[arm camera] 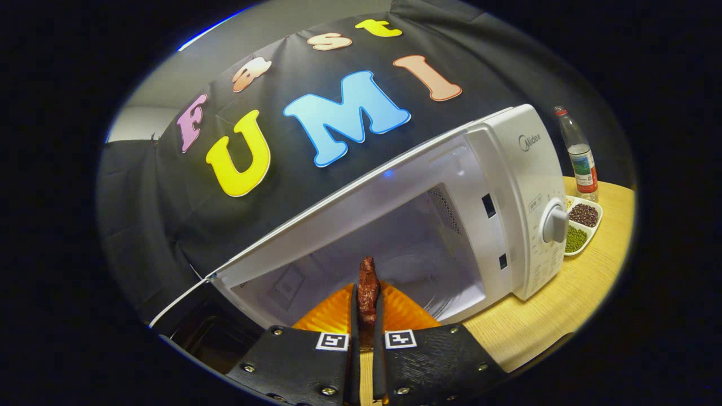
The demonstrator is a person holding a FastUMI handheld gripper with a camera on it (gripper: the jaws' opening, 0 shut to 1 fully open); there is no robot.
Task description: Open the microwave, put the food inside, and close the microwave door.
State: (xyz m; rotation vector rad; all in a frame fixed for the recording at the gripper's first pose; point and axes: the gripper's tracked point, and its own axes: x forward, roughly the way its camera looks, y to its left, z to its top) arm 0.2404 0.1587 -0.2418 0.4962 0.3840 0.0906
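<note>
Two fingers (pixel 354 316) clamp meat (pixel 368 290); microwave (pixel 507 186) open.

Your one camera rides on the gripper (pixel 364 316), looking forward along its fingers at lower centre of the frame. You're tilted and close to the open microwave (pixel 451 214), facing into its cavity at mid-frame. Booth wall takes the upper left, table (pixel 541 321) the lower right.
</note>
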